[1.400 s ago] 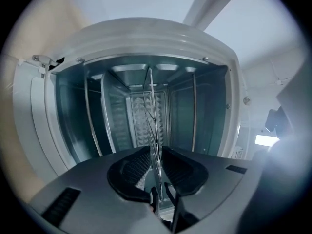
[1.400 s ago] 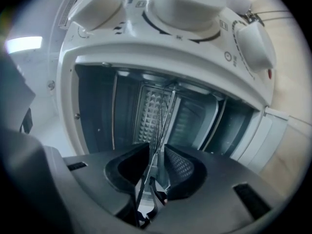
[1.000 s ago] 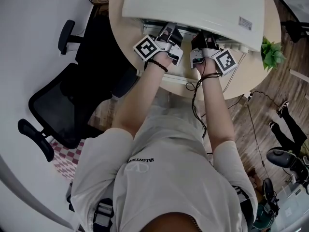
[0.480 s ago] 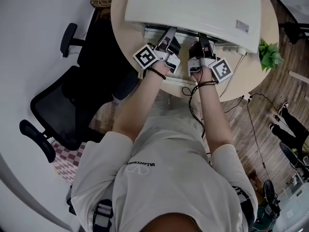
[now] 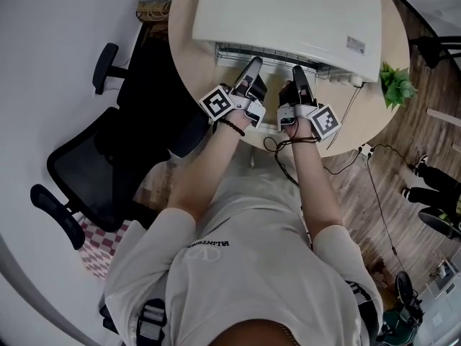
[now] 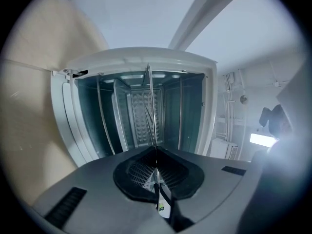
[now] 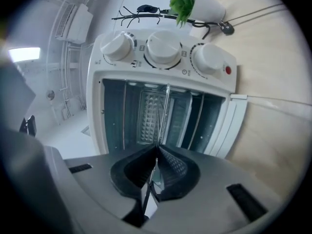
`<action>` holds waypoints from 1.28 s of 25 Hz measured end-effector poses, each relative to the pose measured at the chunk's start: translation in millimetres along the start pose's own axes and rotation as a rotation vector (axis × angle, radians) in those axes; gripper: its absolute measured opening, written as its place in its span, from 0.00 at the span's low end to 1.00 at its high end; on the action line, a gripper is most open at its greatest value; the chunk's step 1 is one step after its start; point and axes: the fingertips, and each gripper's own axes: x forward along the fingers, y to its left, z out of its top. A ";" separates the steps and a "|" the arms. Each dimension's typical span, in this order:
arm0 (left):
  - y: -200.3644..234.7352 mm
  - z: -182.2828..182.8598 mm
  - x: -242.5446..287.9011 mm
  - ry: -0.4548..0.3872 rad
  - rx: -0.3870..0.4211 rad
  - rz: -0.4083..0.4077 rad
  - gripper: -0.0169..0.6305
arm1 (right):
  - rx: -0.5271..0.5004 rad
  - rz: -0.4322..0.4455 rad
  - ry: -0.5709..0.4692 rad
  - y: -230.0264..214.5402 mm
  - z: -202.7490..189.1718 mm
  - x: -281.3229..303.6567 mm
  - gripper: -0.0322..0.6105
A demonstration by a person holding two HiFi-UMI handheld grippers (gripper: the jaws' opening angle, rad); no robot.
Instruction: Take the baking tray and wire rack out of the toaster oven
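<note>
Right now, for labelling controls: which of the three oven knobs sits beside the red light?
The rightmost knob in the right gripper view; the red light sits beside it, away from the others.

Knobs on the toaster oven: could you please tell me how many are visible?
3 knobs, in a row across the toaster oven front in the right gripper view: left knob, middle knob, right knob beside a red lamp. The other views show none.
</note>
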 end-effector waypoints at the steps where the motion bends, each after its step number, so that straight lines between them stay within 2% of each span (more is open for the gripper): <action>1: -0.5 -1.7 -3.4 0.001 -0.004 0.003 0.03 | 0.000 -0.003 0.002 -0.1 -1.5 -3.4 0.06; 32: -6.3 -42.2 -86.1 0.064 0.005 0.050 0.03 | -0.001 -0.046 0.110 -7.2 -46.0 -84.1 0.07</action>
